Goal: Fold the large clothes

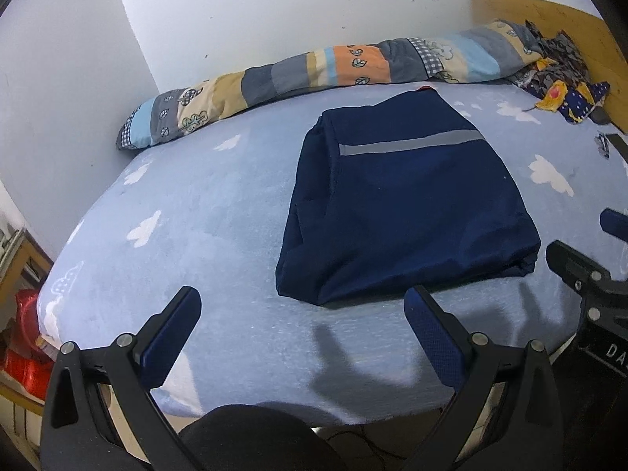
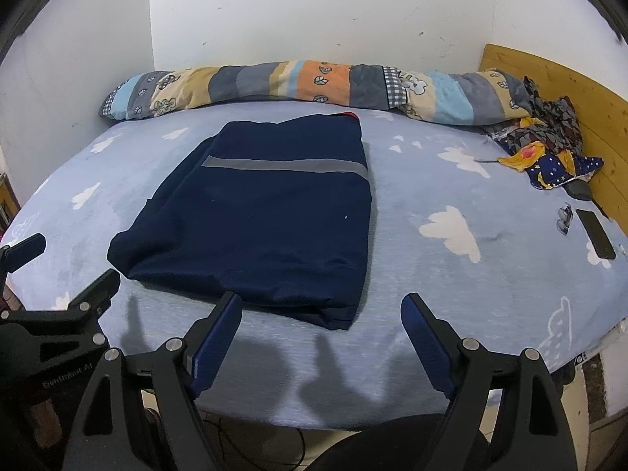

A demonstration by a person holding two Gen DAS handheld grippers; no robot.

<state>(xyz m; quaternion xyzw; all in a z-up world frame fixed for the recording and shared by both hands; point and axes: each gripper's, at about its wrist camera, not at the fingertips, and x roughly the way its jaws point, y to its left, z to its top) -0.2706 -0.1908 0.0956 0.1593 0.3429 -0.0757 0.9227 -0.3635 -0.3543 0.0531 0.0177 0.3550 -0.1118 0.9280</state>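
A navy garment (image 1: 404, 204) with a grey reflective stripe lies folded into a flat rectangle on the light blue bed sheet (image 1: 204, 204). The right wrist view shows the same garment (image 2: 267, 212) in the middle of the bed sheet (image 2: 431, 294). My left gripper (image 1: 302, 306) hovers open above the bed's near edge, just short of the garment's front hem, nothing between its fingers. My right gripper (image 2: 322, 314) is open too, with the garment's near right corner just beyond its fingertips and untouched. Each gripper also shows at the edge of the other's view.
A long patchwork quilt roll (image 2: 298, 86) lies along the white wall at the back. Crumpled patterned cloth (image 2: 549, 145) sits by the wooden headboard (image 2: 596, 110) at the right. A dark phone (image 2: 596, 233) lies near the bed's right edge. Red items (image 1: 23, 349) sit below the bed at left.
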